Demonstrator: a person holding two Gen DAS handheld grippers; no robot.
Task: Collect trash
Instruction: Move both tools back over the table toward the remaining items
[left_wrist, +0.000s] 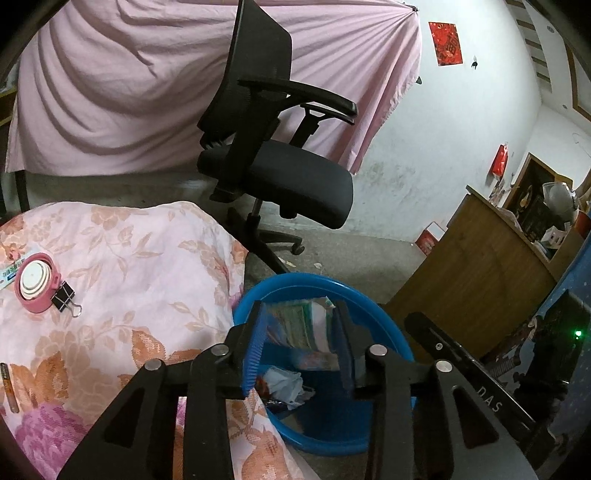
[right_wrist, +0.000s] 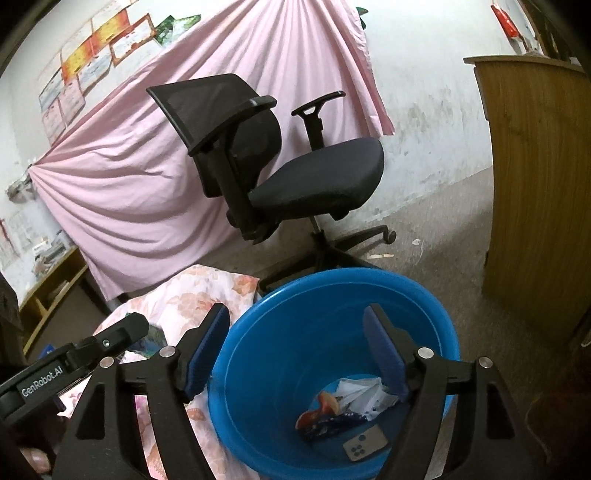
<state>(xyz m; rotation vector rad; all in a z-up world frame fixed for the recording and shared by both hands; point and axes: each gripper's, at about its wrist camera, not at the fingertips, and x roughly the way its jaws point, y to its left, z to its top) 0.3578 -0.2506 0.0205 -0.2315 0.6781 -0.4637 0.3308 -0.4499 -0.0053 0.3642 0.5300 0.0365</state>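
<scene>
A blue plastic basin (left_wrist: 384, 325) (right_wrist: 280, 306) stands on the floor beside the flowered bedspread (left_wrist: 122, 266). Crumpled white paper (right_wrist: 364, 397), a red and blue snack wrapper (right_wrist: 325, 413) and a small grey card with dots (right_wrist: 365, 445) lie in its bottom. My left gripper (left_wrist: 301, 328) is shut on a green and white packet (left_wrist: 304, 325) and holds it above the basin. My right gripper (right_wrist: 295, 332) is open and empty over the basin's mouth. The left gripper's body (right_wrist: 74, 354) shows at the lower left of the right wrist view.
A black office chair (left_wrist: 280, 162) (right_wrist: 280, 162) stands behind the basin before a pink sheet (left_wrist: 122, 88). A brown wooden cabinet (left_wrist: 476, 269) (right_wrist: 535, 206) is to the right. On the bedspread lie a pink round lid (left_wrist: 35, 282), a black binder clip (left_wrist: 64, 297) and a thin stick (left_wrist: 9, 387).
</scene>
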